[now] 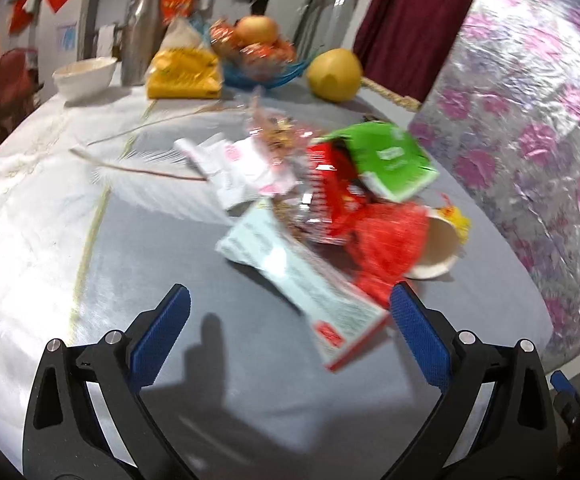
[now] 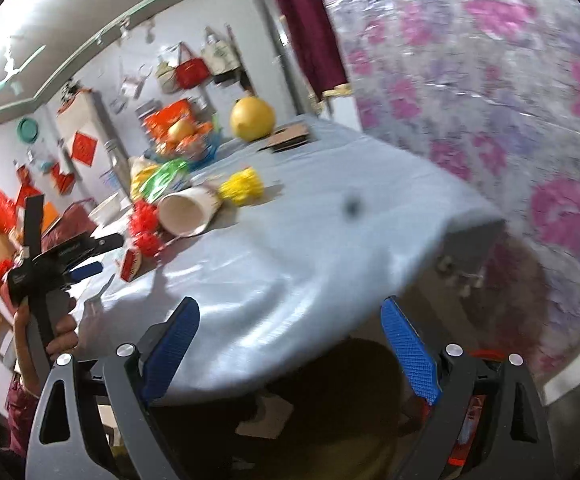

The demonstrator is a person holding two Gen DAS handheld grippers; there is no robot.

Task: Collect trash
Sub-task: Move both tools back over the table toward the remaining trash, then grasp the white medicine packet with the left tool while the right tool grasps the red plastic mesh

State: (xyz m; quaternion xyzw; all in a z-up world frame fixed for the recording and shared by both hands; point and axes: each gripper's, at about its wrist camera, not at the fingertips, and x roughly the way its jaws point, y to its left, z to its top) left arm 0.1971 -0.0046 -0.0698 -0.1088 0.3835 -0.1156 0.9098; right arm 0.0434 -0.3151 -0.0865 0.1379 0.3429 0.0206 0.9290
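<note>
A grey-clothed table (image 1: 90, 240) carries a heap of trash at its middle: a pale blue carton (image 1: 302, 280) nearest the left gripper (image 1: 290, 312), a red mesh bag (image 1: 390, 240), a green packet (image 1: 390, 160), white wrappers (image 1: 242, 164) and a tipped paper cup (image 1: 438, 248). The left gripper hovers over the cloth with jaws spread, holding nothing. The right gripper (image 2: 290, 332), also spread and empty, hangs at the table's edge above a dark bin (image 2: 330, 400). A yellow pomelo (image 1: 334, 76) sits beyond the heap.
</note>
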